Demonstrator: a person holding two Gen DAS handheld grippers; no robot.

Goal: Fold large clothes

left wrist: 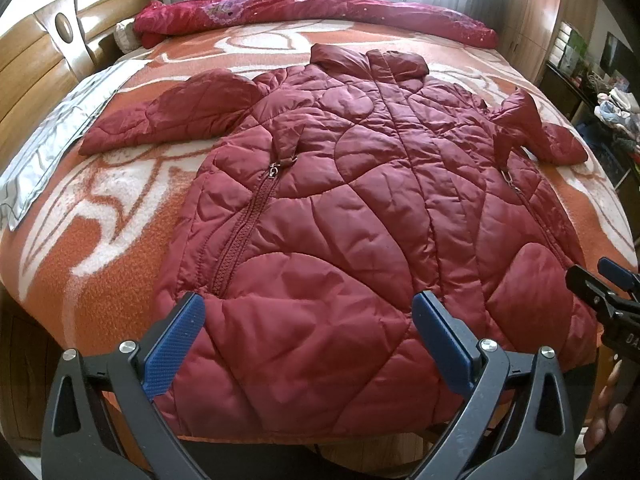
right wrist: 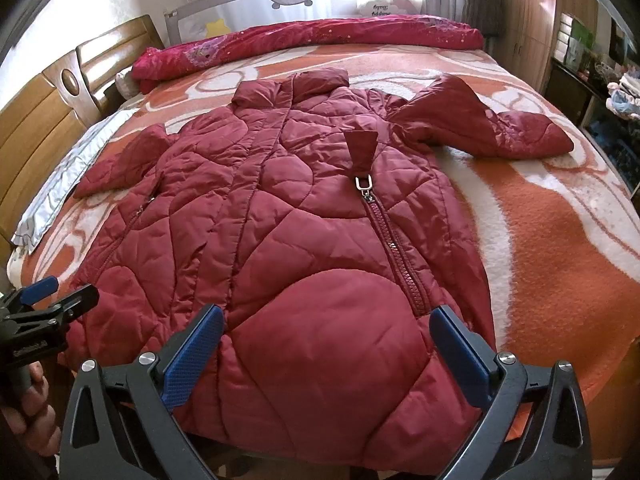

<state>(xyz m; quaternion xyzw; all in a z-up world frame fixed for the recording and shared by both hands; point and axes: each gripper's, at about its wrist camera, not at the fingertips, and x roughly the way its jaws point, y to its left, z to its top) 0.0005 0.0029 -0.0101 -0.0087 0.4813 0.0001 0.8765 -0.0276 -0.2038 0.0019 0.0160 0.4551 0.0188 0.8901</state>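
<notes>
A dark red quilted padded jacket (left wrist: 352,200) lies spread flat on the bed, collar far, hem near, both sleeves out to the sides; it also shows in the right wrist view (right wrist: 304,248). My left gripper (left wrist: 308,320) is open, its blue pads wide apart above the hem's left part, holding nothing. My right gripper (right wrist: 328,336) is open above the hem's right part, holding nothing. The right gripper shows at the right edge of the left wrist view (left wrist: 604,284), and the left gripper at the left edge of the right wrist view (right wrist: 52,296).
The bed has an orange and white blanket (left wrist: 112,216). A rolled red floral quilt (left wrist: 320,12) lies along the far edge. A grey pillow (left wrist: 52,152) lies by the wooden headboard (left wrist: 36,60) on the left. A cluttered shelf (left wrist: 600,92) stands on the right.
</notes>
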